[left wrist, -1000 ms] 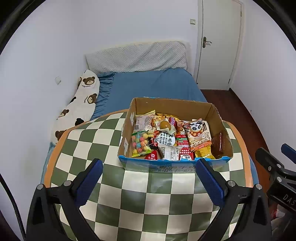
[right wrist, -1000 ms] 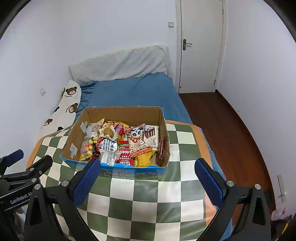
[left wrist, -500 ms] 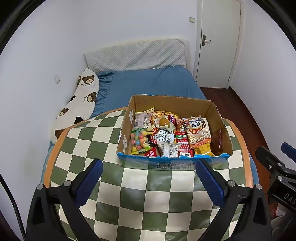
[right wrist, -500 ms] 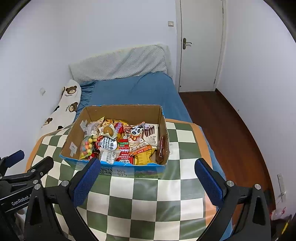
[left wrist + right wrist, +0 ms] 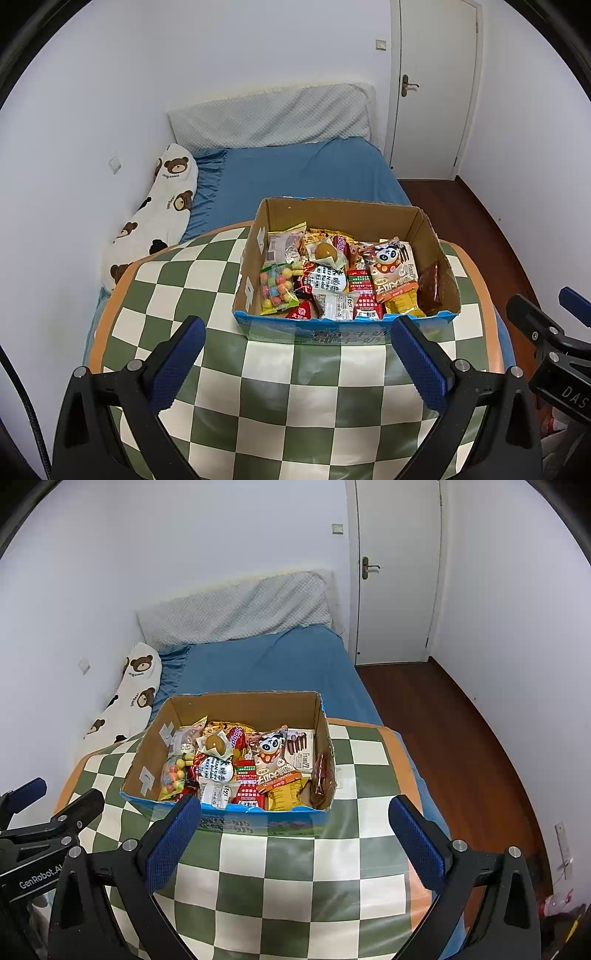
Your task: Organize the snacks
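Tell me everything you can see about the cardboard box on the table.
The cardboard box is an open-topped brown carton with a blue printed front wall and white tape patches on its inner left wall. It sits flat on the green-and-cream checkered table, toward the far edge near the bed, packed with assorted snack packets. Neither gripper touches it.

The near wall of the cardboard box is hiding the lower ends of the front snack packets. The tabletop is running off the bottom edge, and the packet lettering is too small to read.
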The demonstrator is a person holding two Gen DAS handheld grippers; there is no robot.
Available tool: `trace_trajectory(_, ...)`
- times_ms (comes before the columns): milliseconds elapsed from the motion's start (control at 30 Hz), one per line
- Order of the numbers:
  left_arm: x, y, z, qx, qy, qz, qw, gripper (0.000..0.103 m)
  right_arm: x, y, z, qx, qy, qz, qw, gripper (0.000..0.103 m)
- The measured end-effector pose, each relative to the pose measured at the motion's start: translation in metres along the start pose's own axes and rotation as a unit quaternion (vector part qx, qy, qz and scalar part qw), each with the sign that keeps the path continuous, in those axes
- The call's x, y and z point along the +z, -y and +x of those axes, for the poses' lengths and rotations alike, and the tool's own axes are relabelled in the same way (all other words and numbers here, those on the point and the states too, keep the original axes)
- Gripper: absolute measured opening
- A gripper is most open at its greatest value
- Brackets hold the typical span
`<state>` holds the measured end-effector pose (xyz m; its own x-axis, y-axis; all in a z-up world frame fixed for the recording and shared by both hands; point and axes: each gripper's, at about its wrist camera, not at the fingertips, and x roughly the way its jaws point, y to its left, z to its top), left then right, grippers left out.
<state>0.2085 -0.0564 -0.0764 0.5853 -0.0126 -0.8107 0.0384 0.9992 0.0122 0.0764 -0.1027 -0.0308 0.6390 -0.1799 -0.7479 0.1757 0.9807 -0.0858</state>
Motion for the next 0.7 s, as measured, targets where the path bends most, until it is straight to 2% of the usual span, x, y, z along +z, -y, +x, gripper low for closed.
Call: trace_trajectory(700, 0.0045, 0.0008, -0.0031, -0.002, 0.003, 0.001, 1.0, 0.103, -0.0003, 0.0026, -0.0028, -0.002, -0.001, 0.004, 1.0, 0.103)
